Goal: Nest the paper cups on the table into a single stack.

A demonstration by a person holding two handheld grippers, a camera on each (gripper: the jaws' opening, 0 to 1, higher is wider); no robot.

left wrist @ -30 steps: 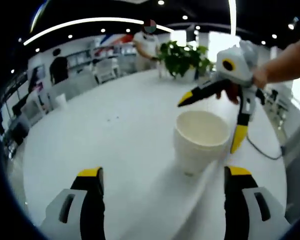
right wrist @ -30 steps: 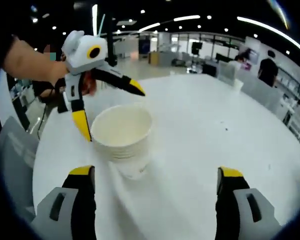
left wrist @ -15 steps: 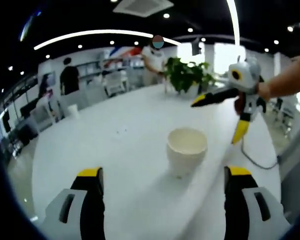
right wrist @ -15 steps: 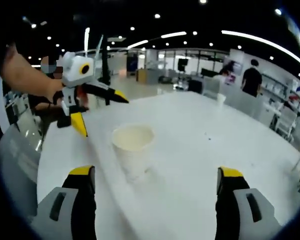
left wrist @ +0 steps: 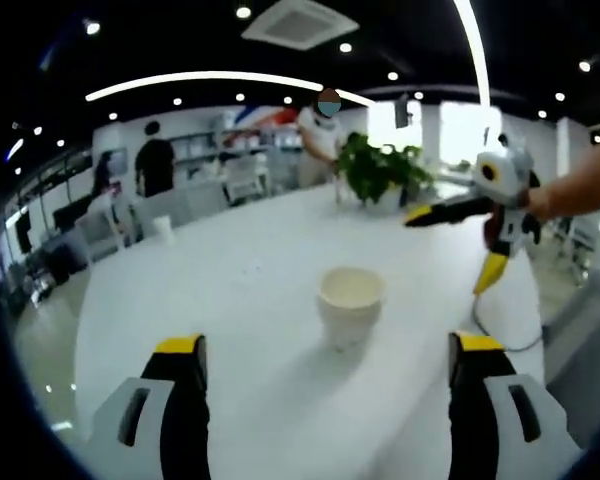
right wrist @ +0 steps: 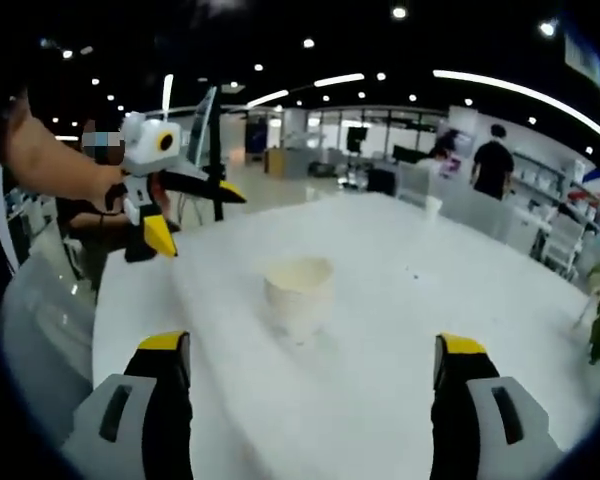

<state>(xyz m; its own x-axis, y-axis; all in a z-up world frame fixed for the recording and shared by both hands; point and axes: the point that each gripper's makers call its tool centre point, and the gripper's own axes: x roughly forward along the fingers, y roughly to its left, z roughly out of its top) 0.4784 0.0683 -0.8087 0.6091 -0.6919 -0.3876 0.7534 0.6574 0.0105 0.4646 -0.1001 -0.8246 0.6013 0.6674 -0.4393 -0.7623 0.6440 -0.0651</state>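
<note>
Over the last second both tools have been drawn back from the nested cup stack (left wrist: 349, 304), which is left standing alone on the white bench (left wrist: 230, 330). The left tool (left wrist: 325, 385) is held wide open and empty; right of the stack, the right tool (left wrist: 465, 245) likewise gapes, holding nothing. Stacking looks finished.

cream cup stack (left wrist: 349, 303), white table (left wrist: 240, 330), yellow-tipped tool (left wrist: 328, 350)
</note>
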